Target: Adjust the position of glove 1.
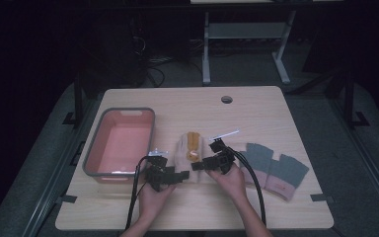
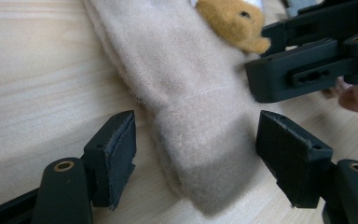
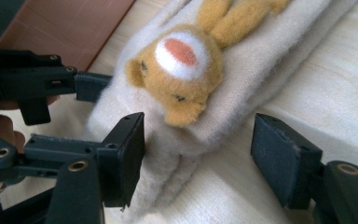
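Note:
A beige fluffy sock [image 1: 185,148] with an orange plush animal [image 1: 193,144] sewn on it lies at the middle of the wooden table [image 1: 256,113]. My left gripper [image 1: 180,176] comes at its near end from the left. In the left gripper view the jaws [image 2: 196,154] stand open on either side of the sock's rounded end [image 2: 205,177], pads clear of it. My right gripper [image 1: 200,164] comes from the right. Its jaws [image 3: 198,154] are open around the sock [image 3: 261,60] just below the animal's head [image 3: 182,74]. The two grippers sit close together.
A pink tub with a grey rim [image 1: 98,133] stands left of the sock, close to my left gripper. Two grey and pink gloves [image 1: 276,168] lie flat to the right. A round cable hole [image 1: 226,99] is at the far middle.

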`<state>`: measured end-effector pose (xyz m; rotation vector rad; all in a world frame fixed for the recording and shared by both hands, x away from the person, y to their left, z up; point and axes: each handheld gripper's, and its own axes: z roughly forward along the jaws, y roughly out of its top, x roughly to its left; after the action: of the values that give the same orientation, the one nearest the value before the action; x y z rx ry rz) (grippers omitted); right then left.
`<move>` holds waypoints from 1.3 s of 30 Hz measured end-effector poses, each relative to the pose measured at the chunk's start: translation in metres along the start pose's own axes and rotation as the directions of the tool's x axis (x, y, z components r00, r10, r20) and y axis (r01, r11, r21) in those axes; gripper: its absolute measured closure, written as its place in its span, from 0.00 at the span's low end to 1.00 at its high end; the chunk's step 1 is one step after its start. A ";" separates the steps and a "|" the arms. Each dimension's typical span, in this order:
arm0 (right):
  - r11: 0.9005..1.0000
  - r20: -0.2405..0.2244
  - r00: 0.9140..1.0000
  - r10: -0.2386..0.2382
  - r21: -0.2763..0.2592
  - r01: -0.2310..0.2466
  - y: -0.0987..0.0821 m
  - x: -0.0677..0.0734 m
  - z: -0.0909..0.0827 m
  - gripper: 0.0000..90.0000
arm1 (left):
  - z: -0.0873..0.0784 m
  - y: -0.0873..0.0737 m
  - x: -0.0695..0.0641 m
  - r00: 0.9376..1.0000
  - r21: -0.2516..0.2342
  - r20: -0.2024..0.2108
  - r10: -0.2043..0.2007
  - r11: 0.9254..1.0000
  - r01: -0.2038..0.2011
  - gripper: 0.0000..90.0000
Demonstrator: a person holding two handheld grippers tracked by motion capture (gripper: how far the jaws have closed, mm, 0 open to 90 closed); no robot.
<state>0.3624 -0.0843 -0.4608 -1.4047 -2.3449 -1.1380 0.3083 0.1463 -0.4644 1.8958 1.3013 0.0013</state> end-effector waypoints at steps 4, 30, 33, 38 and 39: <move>1.000 0.004 1.000 0.024 0.000 -0.024 -0.001 -0.001 0.003 0.44 | -0.002 -0.001 0.002 1.000 0.002 0.014 -0.012 1.000 0.012 0.32; 0.999 -0.047 0.998 0.031 -0.034 -0.033 0.001 0.002 0.012 0.86 | 0.009 0.007 0.016 0.985 0.036 0.147 -0.091 0.996 0.087 0.71; 0.999 -0.047 0.999 0.026 -0.034 -0.027 0.002 0.002 0.010 0.87 | 0.009 0.008 0.016 0.983 0.036 0.157 -0.093 0.995 0.088 0.73; 0.999 -0.054 0.998 0.015 -0.033 -0.017 0.003 0.002 0.005 0.88 | 0.008 0.011 0.016 0.983 0.043 0.168 -0.073 0.997 0.067 0.74; 0.999 -0.047 0.999 0.004 -0.035 -0.006 0.003 0.003 0.004 0.88 | 0.008 0.012 0.015 0.983 0.040 0.169 -0.074 0.997 0.068 0.74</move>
<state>0.3640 -0.0792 -0.4604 -1.3795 -2.2988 -1.2035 0.3276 0.1509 -0.4689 1.8337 1.2577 -0.2174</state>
